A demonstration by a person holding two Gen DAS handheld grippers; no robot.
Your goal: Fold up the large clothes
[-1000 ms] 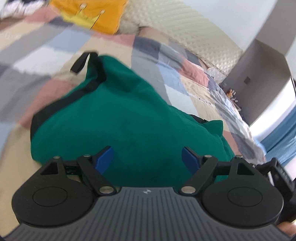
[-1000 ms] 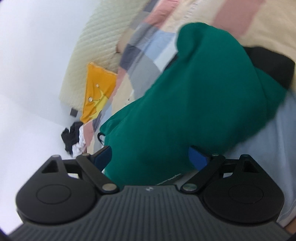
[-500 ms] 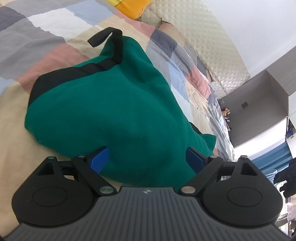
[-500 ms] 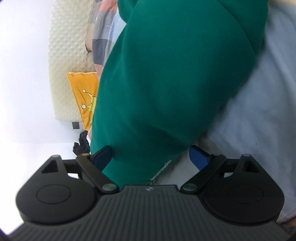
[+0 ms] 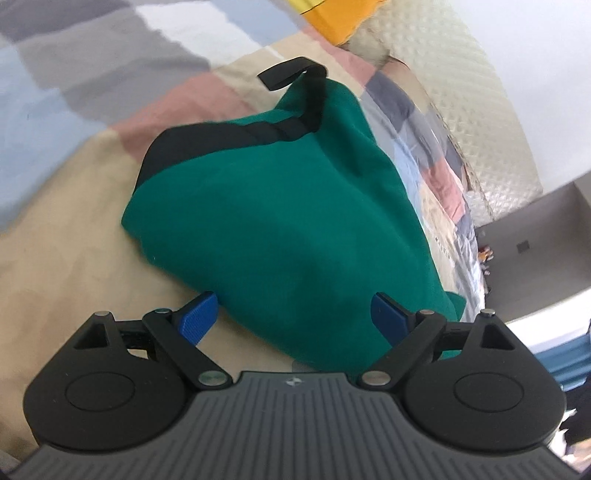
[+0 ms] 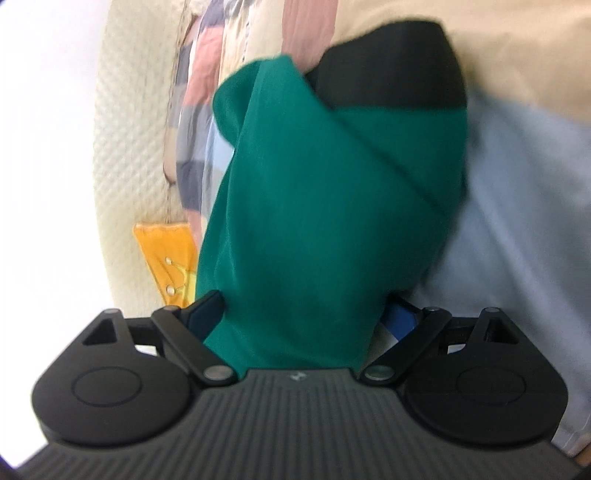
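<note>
A green garment [image 5: 280, 206] with black trim and a black strap [image 5: 291, 74] lies bunched in a heap on a patchwork bedspread [image 5: 74, 74]. My left gripper [image 5: 291, 317] is open wide at the heap's near edge. Its left pad sits just off the cloth over the beige patch, and its right pad is over the green fabric. In the right wrist view the same garment [image 6: 325, 206] fills the gap between the wide-spread fingers of my right gripper [image 6: 303, 314]. That gripper is open, with a black cuff [image 6: 391, 70] at the heap's far end.
A yellow pillow [image 5: 332, 14] lies at the head of the bed against a cream quilted headboard [image 5: 461, 92]. The pillow [image 6: 166, 254] also shows in the right wrist view. A grey cabinet [image 5: 535, 240] stands beyond the bed's right side.
Both grippers have rolled and sunk toward the heap. The garment now fills the right gripper's gap. The left gripper's jaws spread slightly wider and sit at the heap's near edge.
</note>
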